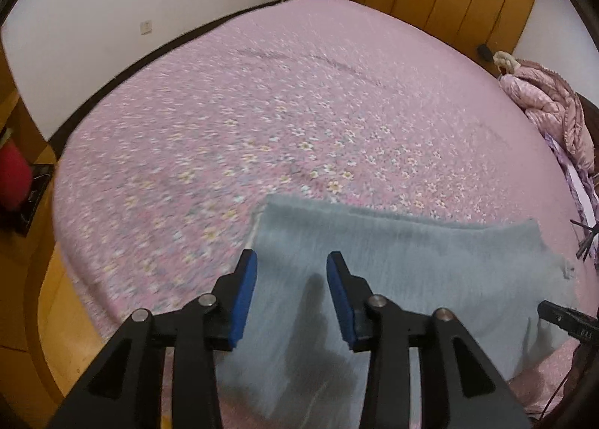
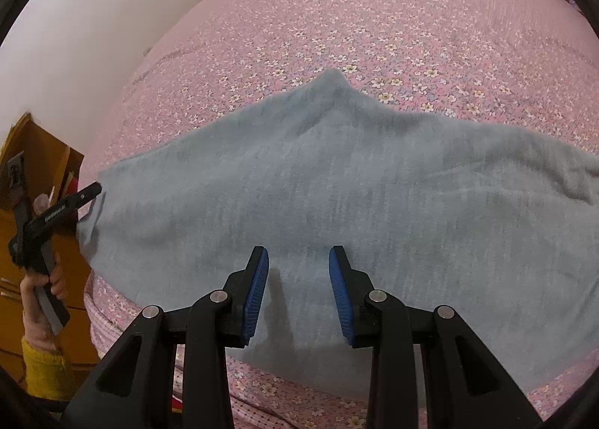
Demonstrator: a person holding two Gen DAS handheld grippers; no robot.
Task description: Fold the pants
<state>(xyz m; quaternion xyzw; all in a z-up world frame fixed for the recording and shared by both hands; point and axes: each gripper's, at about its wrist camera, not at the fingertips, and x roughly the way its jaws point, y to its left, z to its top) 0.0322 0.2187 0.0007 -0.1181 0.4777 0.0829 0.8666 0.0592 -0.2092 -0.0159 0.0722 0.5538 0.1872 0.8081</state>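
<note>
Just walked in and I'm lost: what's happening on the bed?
A person is folding grey pants on a pink flowered bed, holding a claw in each hand. Both the left claw and the right claw are open over the cloth, gripping nothing. The pants lie spread near the bed's edge.

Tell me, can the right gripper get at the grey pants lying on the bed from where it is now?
Probably yes. The right gripper hangs with open jaws directly over the grey pants, which lie spread on the bed, and nothing sits between them.
</note>
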